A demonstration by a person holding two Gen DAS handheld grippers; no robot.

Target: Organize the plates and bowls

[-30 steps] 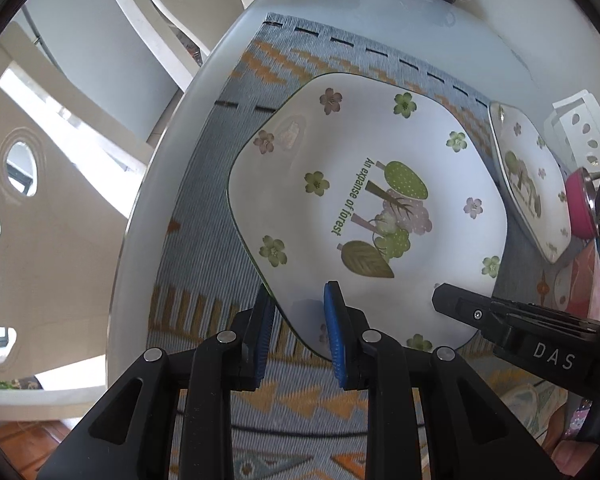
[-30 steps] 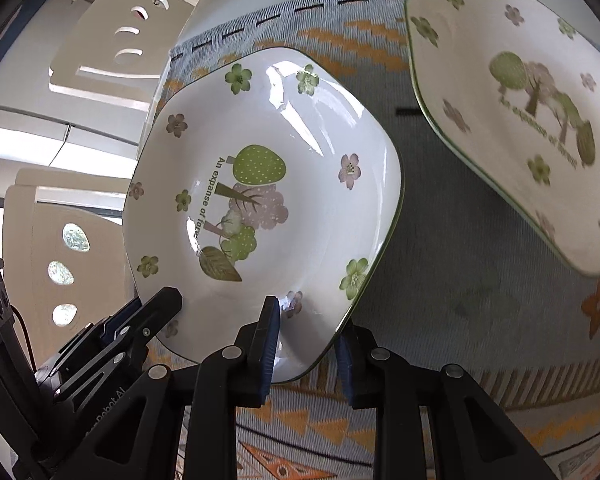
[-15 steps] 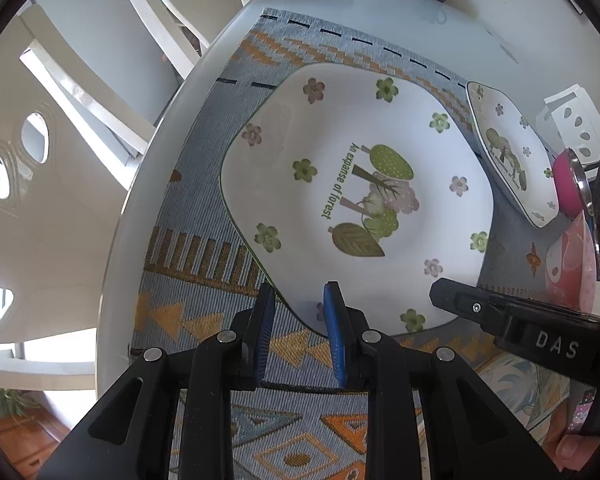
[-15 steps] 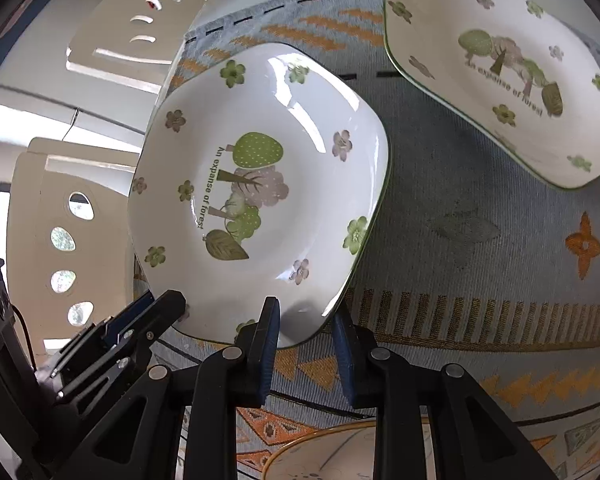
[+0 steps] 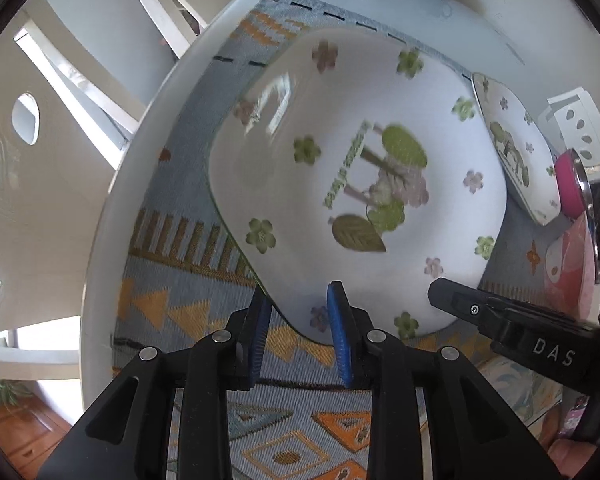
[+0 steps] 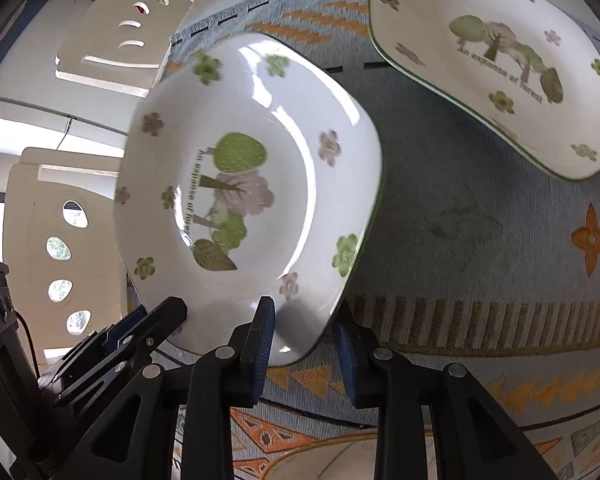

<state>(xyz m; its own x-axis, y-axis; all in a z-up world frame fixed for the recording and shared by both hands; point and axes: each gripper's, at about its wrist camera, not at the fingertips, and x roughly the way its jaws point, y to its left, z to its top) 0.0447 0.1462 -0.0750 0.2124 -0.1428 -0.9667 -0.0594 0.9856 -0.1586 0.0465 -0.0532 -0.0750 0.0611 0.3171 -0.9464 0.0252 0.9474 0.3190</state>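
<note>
Both grippers' jaws have just been opening a little, the rim of the floral plate [image 6: 252, 184] between each pair; since the earlier frames it has swung back up to fill both views, above the woven mat [image 6: 460, 240]. The left gripper [image 5: 300, 320] and right gripper [image 6: 304, 332] stand narrow on its near edge, seemingly loosening; a release may be near. A matching plate [image 6: 496, 68] lies beside, reading "An expanse of forest"; "DAS" marks the right gripper.
</note>
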